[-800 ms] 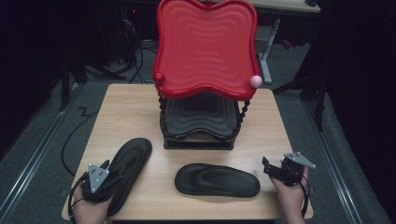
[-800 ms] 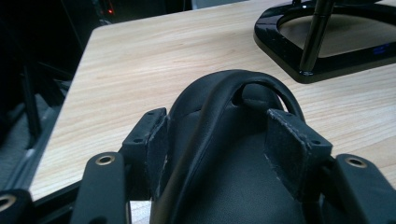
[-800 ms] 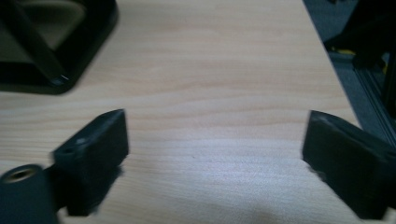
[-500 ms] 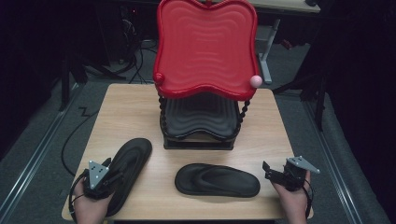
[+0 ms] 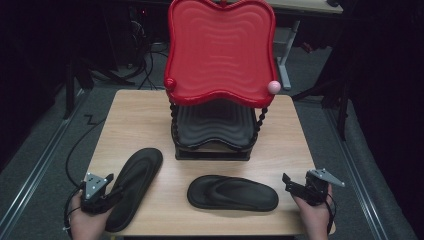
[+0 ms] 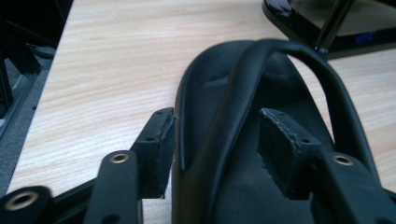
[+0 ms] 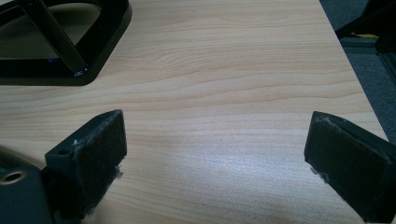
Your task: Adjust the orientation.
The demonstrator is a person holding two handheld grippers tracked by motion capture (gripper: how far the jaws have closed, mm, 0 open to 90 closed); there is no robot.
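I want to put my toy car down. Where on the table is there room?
Bare table lies left of the rack, and more to its right, toward the right gripper. The front is crowded: one flip-flop in the middle, another between the left gripper's jaws.

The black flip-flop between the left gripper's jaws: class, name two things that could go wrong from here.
1. The left gripper straddles the edge and one strap of the left flip-flop; closing there may catch little sole, so it could droop or slip when lifted.
2. That flip-flop's heel lies by the table's near edge, so a nudge might push it off.
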